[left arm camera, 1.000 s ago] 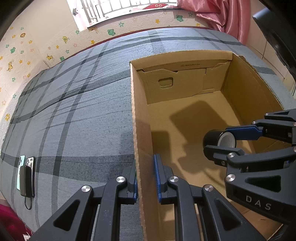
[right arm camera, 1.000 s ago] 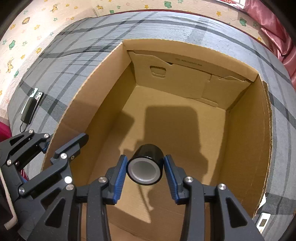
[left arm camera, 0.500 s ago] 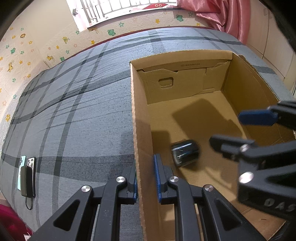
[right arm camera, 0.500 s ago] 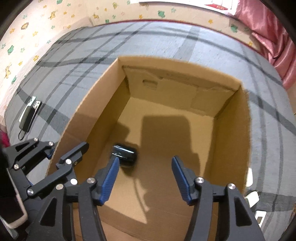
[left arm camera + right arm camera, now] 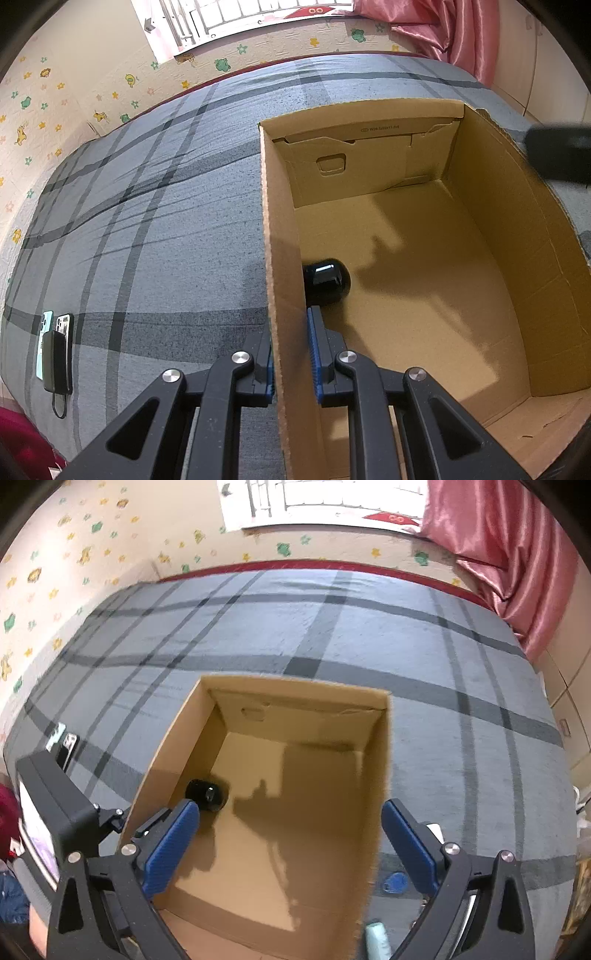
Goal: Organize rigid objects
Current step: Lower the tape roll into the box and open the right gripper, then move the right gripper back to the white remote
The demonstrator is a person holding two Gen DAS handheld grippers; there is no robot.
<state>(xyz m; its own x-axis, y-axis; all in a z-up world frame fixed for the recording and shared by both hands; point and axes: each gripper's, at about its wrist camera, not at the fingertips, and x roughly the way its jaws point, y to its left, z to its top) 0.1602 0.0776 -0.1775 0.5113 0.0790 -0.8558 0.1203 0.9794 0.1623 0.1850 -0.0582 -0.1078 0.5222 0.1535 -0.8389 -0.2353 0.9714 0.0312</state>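
An open cardboard box [image 5: 491, 206] [image 5: 376, 775] stands on the grey plaid bed. A black cup [image 5: 325, 281] [image 5: 206, 794] lies on its side on the box floor against the left wall. My left gripper [image 5: 291, 354] is shut on the box's left wall [image 5: 284, 295], one finger outside and one inside. My right gripper [image 5: 290, 834] is wide open and empty, high above the box. A blurred part of it shows in the left wrist view [image 5: 557, 151] at the right edge.
Two phones and a black power bank [image 5: 55, 358] lie on the bed to the left. A blue tag [image 5: 393, 881], a pale green bottle [image 5: 376, 941] and other small items lie to the right of the box. A pink curtain [image 5: 509, 542] hangs at the far right.
My right gripper let go of the black cup, opened wide and rose up and away. The cup dropped and rolled to the box's left wall. My left gripper stayed clamped on the wall.
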